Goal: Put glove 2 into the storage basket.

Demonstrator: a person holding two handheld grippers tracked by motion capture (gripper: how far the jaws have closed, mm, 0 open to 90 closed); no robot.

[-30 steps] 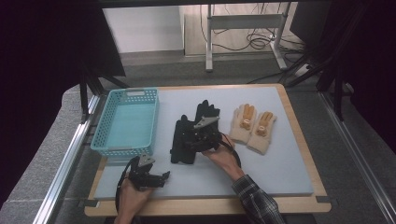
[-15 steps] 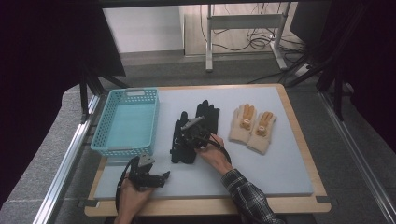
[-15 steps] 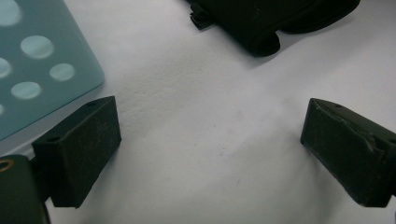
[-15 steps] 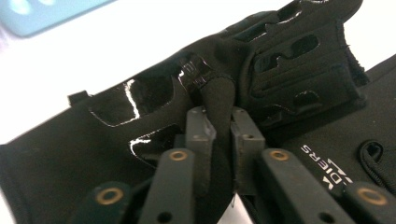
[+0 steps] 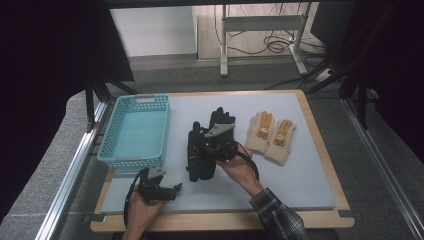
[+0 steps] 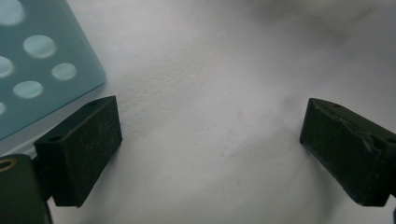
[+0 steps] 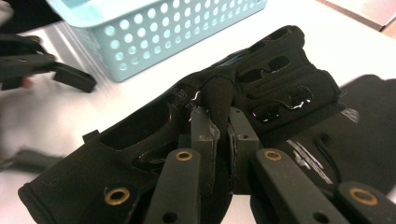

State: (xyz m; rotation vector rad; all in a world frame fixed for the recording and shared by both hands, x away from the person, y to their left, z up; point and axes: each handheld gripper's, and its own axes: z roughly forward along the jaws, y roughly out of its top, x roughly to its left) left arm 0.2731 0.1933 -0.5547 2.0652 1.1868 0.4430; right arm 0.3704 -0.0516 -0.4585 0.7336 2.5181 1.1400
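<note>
A black glove (image 5: 200,165) lies on the grey mat (image 5: 300,170), partly lifted at one end. My right gripper (image 5: 206,149) is shut on its thumb (image 7: 219,95); the jaws have just been closing, with the thumb pinched between the pads. The glove's padded back (image 7: 275,84) faces the right gripper view. A second black glove (image 5: 221,119) lies just behind it. My left gripper (image 5: 172,190) rests low at the mat's front left, open, with nothing but bare mat between its jaws (image 6: 210,140).
A turquoise perforated basket (image 5: 135,132) stands at the mat's left, its corner (image 6: 32,60) close to the left gripper. A pair of tan gloves (image 5: 270,134) lies right of the black ones. A wooden board edge (image 5: 320,220) frames the mat.
The right gripper's jaws closed on the black glove's thumb and the hand rose, pulling that part of the glove up. The left gripper stayed put.
</note>
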